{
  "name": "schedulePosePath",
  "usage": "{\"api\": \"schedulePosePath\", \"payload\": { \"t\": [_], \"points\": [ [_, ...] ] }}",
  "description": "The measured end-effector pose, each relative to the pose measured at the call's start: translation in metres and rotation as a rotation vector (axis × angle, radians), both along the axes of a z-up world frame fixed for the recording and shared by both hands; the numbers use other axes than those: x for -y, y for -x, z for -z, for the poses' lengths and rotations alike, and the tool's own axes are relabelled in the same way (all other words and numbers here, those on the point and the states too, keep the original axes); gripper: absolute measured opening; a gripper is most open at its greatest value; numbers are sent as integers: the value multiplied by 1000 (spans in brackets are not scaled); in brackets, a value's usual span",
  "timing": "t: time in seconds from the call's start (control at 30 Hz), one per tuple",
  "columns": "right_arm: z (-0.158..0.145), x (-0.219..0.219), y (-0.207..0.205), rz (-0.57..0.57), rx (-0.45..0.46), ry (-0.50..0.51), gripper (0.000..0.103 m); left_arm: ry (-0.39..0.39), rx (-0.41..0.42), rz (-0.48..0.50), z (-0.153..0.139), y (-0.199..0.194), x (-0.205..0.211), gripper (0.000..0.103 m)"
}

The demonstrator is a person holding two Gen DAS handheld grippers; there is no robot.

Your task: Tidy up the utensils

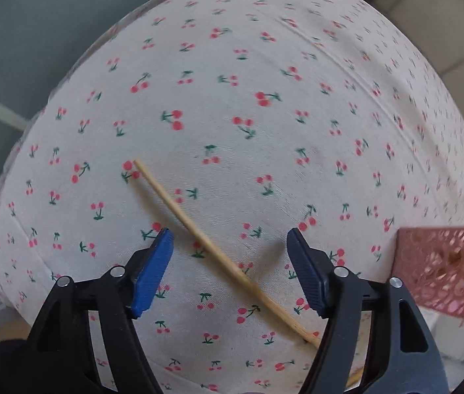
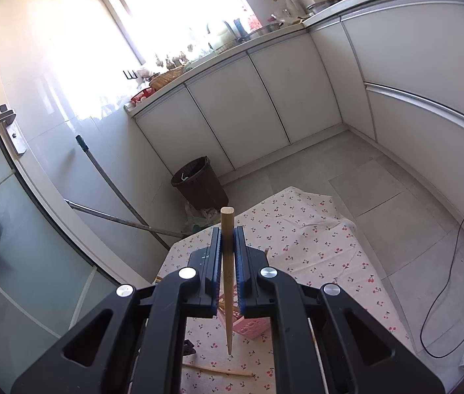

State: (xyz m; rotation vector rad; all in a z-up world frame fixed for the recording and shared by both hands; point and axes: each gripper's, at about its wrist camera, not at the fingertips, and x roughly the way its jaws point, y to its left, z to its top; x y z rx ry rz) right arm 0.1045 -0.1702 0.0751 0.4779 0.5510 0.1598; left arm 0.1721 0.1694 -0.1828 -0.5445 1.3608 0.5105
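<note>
A kitchen with white cabinets (image 2: pixel 258 108) along two walls and a grey tiled floor (image 2: pixel 396 197) holds a low worktop covered by a cherry-print cloth (image 1: pixel 265 65). At the far left stands a glass door with a metal handle (image 2: pixel 0 121), then a mop pole (image 2: pixel 110 184) leaning on the wall, then a dark wastebasket (image 2: pixel 199 180) in the corner beyond the worktop's far end. A black cable (image 2: pixel 445 279) trails across the floor on the right.

Seen from the left wrist, the left gripper (image 1: pixel 230 239) points down at the cloth with its blue pads spread wide. One wooden chopstick (image 1: pixel 205 239) lies slanted on the cloth between the pads, touched by neither. To the right, at the cloth's edge, sits a pink openwork holder (image 1: pixel 439 272) with stick ends poking out beside it.

Seen from the right wrist, the right gripper (image 2: pixel 228 233) is pressed together, pinching a second chopstick (image 2: pixel 227 295) upright, thick end up, thin tip hanging above the cloth. The pink holder (image 2: pixel 251 326) shows just behind this stick, low between the fingers. Another chopstick (image 2: pixel 215 370) lies flat on the cloth nearer the camera.
</note>
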Motion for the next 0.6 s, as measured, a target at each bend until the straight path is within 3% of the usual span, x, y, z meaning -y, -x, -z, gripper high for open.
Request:
{"api": "schedulePosePath", "payload": {
  "t": [0.07, 0.1, 0.2, 0.33, 0.6],
  "points": [
    [3, 2, 1, 3, -7, 2, 8, -42, 36, 63, -4, -3, 14, 42],
    [4, 3, 1, 4, -12, 1, 8, -33, 70, 100, -6, -5, 18, 30],
    [6, 5, 1, 5, -22, -7, 8, 35, 153, 184, -8, -9, 23, 13],
    [8, 5, 4, -1, -25, -6, 8, 153, 236, 249, -16, -6, 25, 6],
    [3, 9, 18, -14, -4, -14, 8, 97, 524, 446, -105, 59, 61, 6]
  ]
}}
